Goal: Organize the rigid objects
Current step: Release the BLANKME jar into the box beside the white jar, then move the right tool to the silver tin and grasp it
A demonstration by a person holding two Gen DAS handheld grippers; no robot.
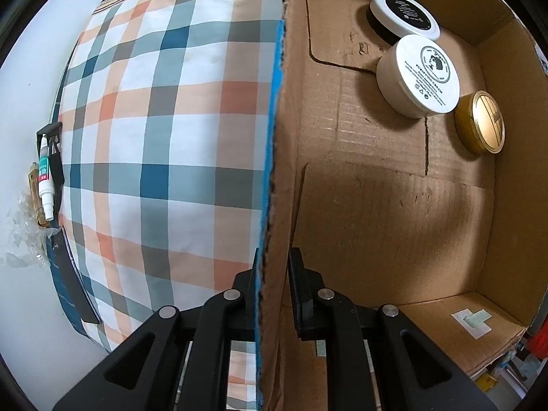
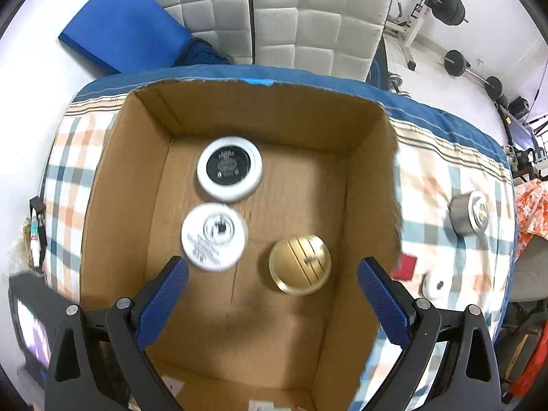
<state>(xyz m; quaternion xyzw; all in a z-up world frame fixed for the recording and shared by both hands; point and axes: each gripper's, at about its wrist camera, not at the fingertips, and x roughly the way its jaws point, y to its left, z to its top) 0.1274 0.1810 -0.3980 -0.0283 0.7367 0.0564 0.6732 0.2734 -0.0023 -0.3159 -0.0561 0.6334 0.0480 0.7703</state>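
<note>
An open cardboard box (image 2: 239, 109) stands on a plaid bed cover (image 1: 164, 137). Inside it lie three round jars: a white one with a black lid (image 2: 229, 169), a white cream jar (image 2: 214, 236) and a gold tin (image 2: 299, 263). The same jars show in the left wrist view: black-lidded (image 1: 406, 15), white (image 1: 419, 75), gold (image 1: 481, 121). My left gripper (image 1: 274, 274) is shut on the box's side wall (image 1: 277, 171). My right gripper (image 2: 274, 274) hangs open above the box floor, with nothing between its blue fingers (image 2: 164, 294).
On the cover right of the box lie a grey jar with a silver lid (image 2: 469, 214), a small white jar (image 2: 436, 286) and a red item (image 2: 406, 267). A padded white headboard (image 2: 308, 17) and a blue mat (image 2: 126, 24) stand behind. A white tube (image 1: 44, 178) hangs at the bed's edge.
</note>
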